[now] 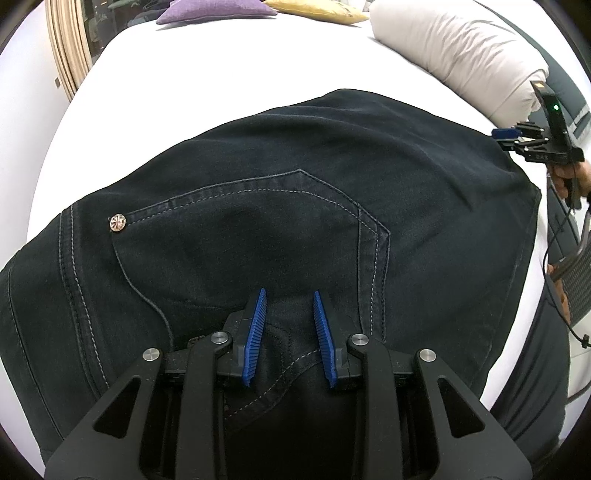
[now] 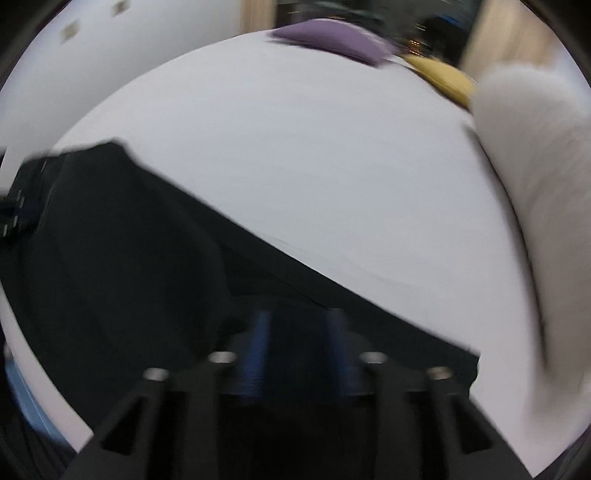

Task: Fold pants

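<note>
Dark navy jeans point(image 1: 295, 206) lie folded on a white bed point(image 1: 221, 74), back pocket and a metal rivet point(image 1: 116, 223) facing up. My left gripper point(image 1: 289, 299) is open just above the waistband area, its blue fingers point(image 1: 255, 332) apart with denim showing between them. My right gripper point(image 1: 511, 133) shows at the far right over the jeans' edge. In the blurred right wrist view the right gripper point(image 2: 300, 317) is open over the dark jeans point(image 2: 129, 258), holding nothing.
A beige pillow point(image 1: 465, 51) lies at the back right, also in the right wrist view point(image 2: 532, 184). A purple cushion point(image 1: 214, 11) and a yellow cushion point(image 1: 321, 9) sit at the bed's far end. A cable point(image 1: 554, 258) hangs by the right edge.
</note>
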`<state>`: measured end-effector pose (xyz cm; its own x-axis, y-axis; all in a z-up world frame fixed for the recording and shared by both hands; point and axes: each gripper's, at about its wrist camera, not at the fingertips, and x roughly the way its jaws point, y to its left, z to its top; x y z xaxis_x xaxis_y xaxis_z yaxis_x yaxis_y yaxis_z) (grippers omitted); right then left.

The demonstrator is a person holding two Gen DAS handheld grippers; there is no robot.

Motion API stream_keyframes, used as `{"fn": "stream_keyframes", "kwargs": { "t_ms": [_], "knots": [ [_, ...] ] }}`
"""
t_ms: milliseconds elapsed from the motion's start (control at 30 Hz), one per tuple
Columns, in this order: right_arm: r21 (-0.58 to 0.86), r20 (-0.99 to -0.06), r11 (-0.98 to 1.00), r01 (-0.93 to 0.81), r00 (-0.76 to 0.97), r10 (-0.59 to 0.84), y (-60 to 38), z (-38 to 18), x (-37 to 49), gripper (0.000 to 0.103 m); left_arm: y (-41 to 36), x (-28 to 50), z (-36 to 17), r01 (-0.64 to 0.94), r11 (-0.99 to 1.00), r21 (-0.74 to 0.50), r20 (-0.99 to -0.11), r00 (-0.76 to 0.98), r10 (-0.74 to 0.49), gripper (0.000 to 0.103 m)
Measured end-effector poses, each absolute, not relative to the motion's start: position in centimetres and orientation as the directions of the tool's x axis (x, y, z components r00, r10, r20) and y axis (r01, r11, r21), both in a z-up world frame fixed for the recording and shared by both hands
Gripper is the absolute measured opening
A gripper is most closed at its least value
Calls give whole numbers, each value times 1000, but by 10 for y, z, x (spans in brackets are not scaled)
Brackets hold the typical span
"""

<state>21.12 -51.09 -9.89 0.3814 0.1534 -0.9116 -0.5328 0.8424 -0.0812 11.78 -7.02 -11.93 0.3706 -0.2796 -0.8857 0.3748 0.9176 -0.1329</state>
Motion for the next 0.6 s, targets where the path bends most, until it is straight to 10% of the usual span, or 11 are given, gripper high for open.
{"fn": "stream_keyframes", "kwargs": {
  "t_ms": [300, 433, 600],
  "knots": [
    [-47, -985, 779, -625, 160, 68, -501, -135, 253, 43, -67, 118, -119, 376, 916, -142, -884, 367, -288, 26],
    [-52, -983, 758, -651, 169, 77, -491, -135, 249, 14, -65, 118, -120, 372, 917, -145, -882, 371, -290, 26],
    [-150, -947, 809, -569, 316, 46, -495, -126, 250, 3, -62, 116, -118, 370, 918, -145, -881, 373, -290, 26]
  ]
}}
